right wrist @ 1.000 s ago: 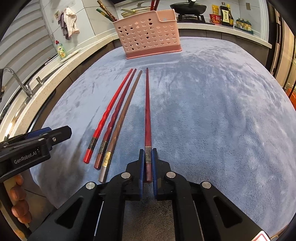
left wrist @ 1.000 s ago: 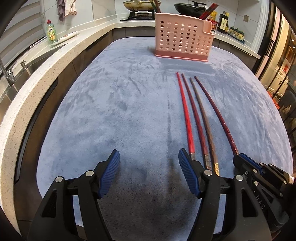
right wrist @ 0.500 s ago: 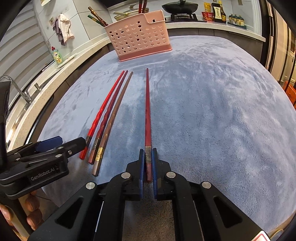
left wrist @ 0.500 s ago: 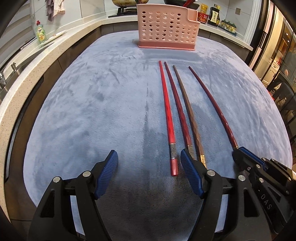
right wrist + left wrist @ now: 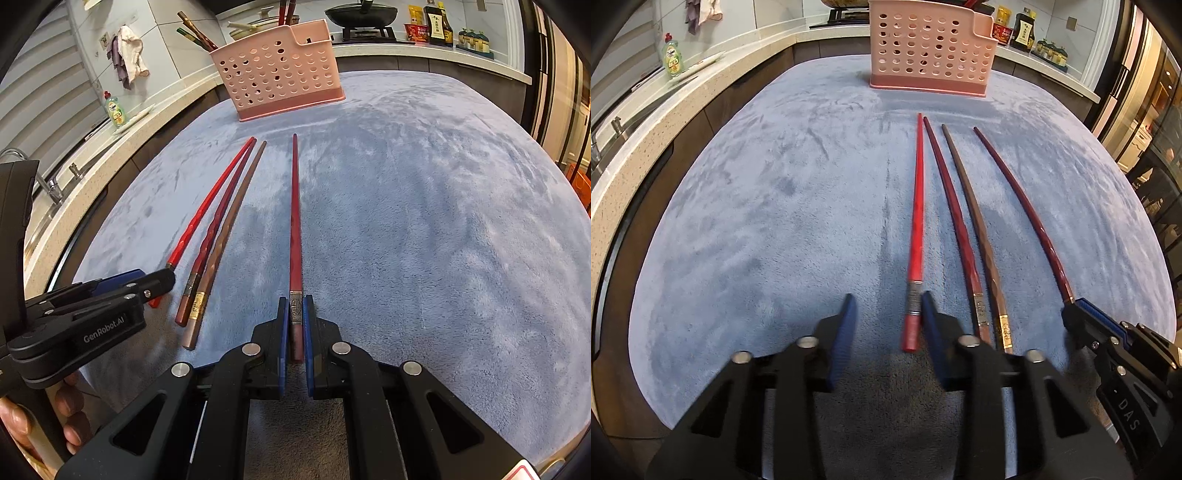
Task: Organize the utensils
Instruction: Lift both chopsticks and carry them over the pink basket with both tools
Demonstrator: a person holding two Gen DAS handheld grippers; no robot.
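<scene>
You work over a blue-grey plush mat [image 5: 768, 206] on a kitchen counter [image 5: 639, 147]. At its far edge stands a pink perforated utensil basket [image 5: 280, 70] holding chopsticks. Your right gripper [image 5: 295, 328] is clamped on the dark red chopstick [image 5: 295, 221]. Your left gripper [image 5: 886, 325] is closing around the bright red chopstick [image 5: 916, 221], pads not yet pressing. Two more chopsticks [image 5: 967, 229] lie between.

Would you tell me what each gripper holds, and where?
Right gripper: dark red chopstick, by its butt end. Left gripper: closing around the bright red chopstick, not yet gripping.
</scene>
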